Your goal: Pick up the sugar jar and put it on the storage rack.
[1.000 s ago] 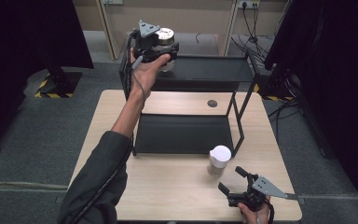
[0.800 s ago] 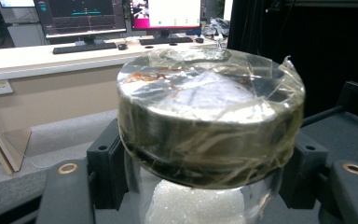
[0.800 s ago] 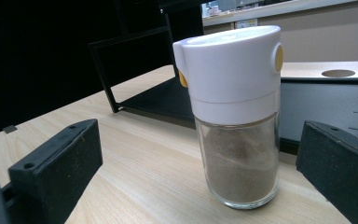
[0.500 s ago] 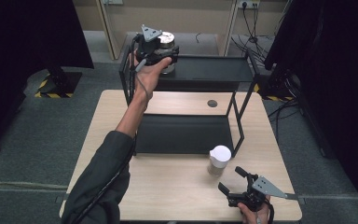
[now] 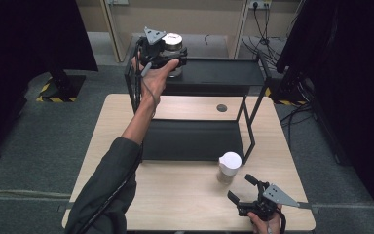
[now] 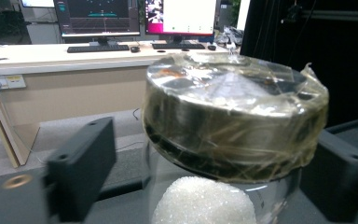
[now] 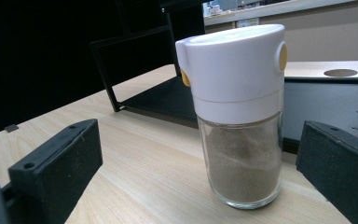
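Note:
A glass jar (image 5: 172, 43) with a tape-wrapped metal lid stands at the left end of the black rack's top shelf (image 5: 224, 75). In the left gripper view the jar (image 6: 233, 126) holds white crystals. My left gripper (image 5: 173, 54) straddles it, open, and a gap shows between the left jaw and the glass. A shaker (image 5: 228, 166) with a white cap and brown powder stands on the wooden table (image 5: 175, 200) in front of the rack. My right gripper (image 5: 240, 187) lies open just short of it, and the shaker (image 7: 235, 116) stands between and beyond the jaws.
The rack's lower shelf (image 5: 195, 139) is bare, and its thin black legs (image 5: 249, 129) rise near the shaker. A round hole (image 5: 221, 107) is in the tabletop behind the rack. Desks with monitors (image 6: 177, 18) stand in the background.
My left hand has come down slightly with the jar onto the top shelf. The right gripper and the shaker have not moved.

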Demonstrator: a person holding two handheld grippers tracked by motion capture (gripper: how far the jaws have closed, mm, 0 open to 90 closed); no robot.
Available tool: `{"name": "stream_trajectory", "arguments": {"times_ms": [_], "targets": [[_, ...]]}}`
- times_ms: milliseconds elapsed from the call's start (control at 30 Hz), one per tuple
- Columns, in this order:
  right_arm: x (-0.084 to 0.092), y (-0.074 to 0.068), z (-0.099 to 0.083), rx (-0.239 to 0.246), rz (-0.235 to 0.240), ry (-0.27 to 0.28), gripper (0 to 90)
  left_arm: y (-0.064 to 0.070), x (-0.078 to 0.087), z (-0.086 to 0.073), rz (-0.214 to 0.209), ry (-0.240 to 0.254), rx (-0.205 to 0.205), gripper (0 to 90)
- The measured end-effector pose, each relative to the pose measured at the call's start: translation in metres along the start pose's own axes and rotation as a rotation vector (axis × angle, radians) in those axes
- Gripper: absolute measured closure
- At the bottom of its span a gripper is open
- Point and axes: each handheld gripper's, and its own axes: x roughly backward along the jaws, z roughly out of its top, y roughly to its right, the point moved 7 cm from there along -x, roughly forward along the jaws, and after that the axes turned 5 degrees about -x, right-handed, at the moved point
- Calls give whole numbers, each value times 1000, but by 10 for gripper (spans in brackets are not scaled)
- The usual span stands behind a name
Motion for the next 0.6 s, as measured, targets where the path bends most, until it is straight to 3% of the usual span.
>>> {"name": "stream_trajectory", "arguments": {"times_ms": [100, 133, 600], "targets": [[0, 0, 0, 0, 1, 0, 7, 1, 1, 1, 2, 0, 13, 0], [0, 0, 0, 0, 0, -1, 6, 0, 3, 2, -8, 3, 27, 0], [0, 0, 0, -1, -1, -1, 7, 6, 14, 2, -6, -22, 29, 0]]}}
